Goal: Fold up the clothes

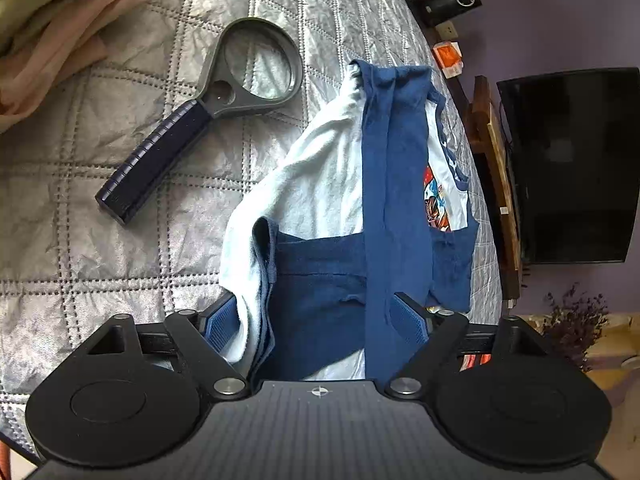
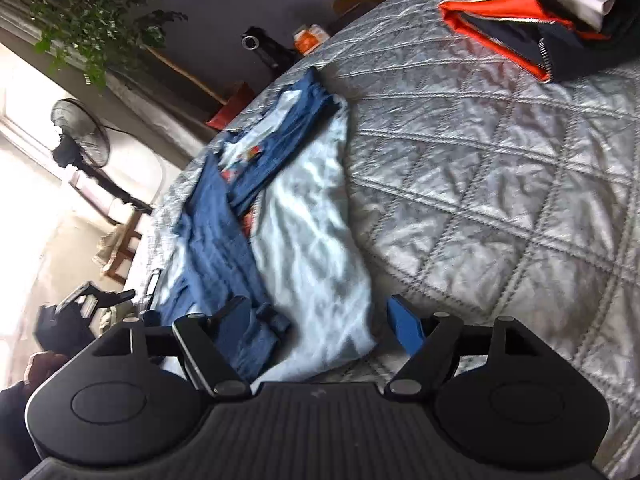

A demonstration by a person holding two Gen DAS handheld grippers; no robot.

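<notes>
A blue and white T-shirt [image 1: 352, 184] lies partly folded on a bed's grey quilted bedspread [image 1: 120, 248], its blue sleeves laid over the white body and a strip of colourful print showing at its 3 o'clock edge. In the left wrist view the left claw [image 1: 318, 322] stands with its blue pads wide apart, the shirt's near end bunched between them; the cloth lies against both pads, but they do not pinch it. From that claw the shirt runs toward 12 o'clock. A magnifying glass [image 1: 208, 108] with a dark ribbed handle lies on the bedspread at 10 o'clock of the shirt, well apart from it.

In the right wrist view, which is blurred, the right claw [image 2: 320, 324] is also spread apart over the shirt's near hem, with the cloth lying between the fingers and stretching toward 11 o'clock. At 1 o'clock a stack of folded clothes [image 2: 540, 20], orange, dark and white, sits well apart on the bedspread.
</notes>
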